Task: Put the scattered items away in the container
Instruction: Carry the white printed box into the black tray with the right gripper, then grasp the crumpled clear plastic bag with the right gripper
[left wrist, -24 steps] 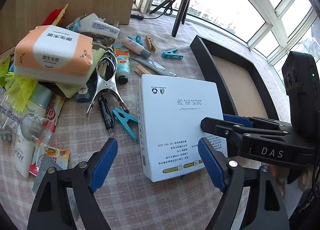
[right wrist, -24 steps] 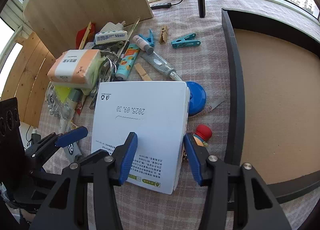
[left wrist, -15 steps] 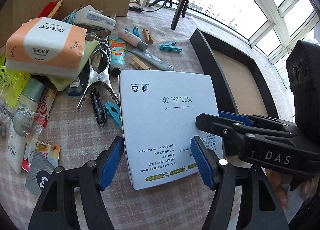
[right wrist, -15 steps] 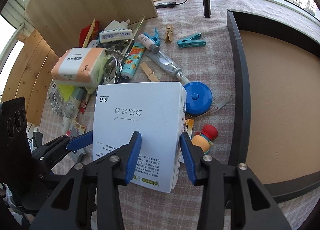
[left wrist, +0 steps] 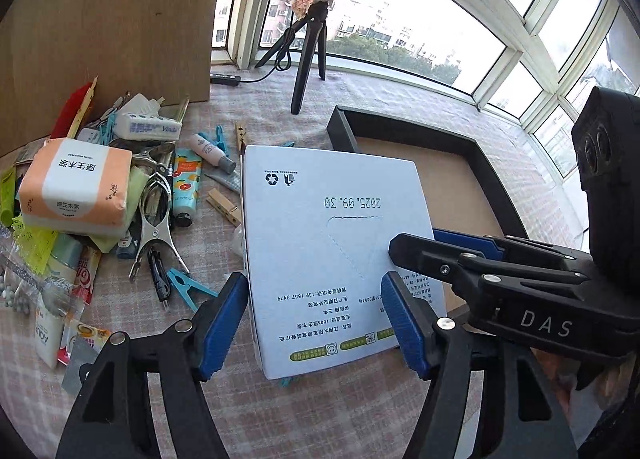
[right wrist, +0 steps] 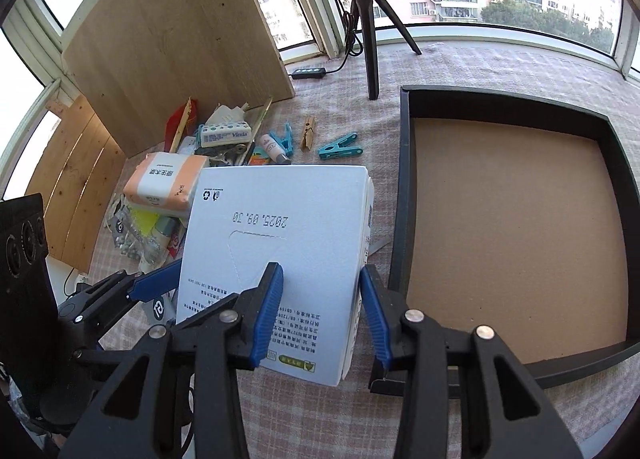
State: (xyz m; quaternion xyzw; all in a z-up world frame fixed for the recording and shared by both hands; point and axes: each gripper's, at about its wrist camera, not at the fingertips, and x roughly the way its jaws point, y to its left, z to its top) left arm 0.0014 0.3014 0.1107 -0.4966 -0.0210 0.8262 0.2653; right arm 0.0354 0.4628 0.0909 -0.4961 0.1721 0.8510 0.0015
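Right hand-held gripper (right wrist: 320, 311) clamps the white box (right wrist: 280, 243) across its thin right edge, lifted off the counter (right wrist: 360, 411) beside the tray (right wrist: 404, 195). Left hand-held gripper (left wrist: 316, 323) spread wide, left pad at the box's side. Box looks light, stiff cardboard, smooth; edge pinch suits.

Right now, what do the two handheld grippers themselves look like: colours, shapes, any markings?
Both match: the left gripper and right gripper have matte black angular plastic frames with cut-out openings and silver screw heads. Their fingers carry ribbed blue pads. The right gripper's body, seen from the left wrist, bears white "DAS" lettering and a black camera block with round lenses. No cables or sleeves are visible.
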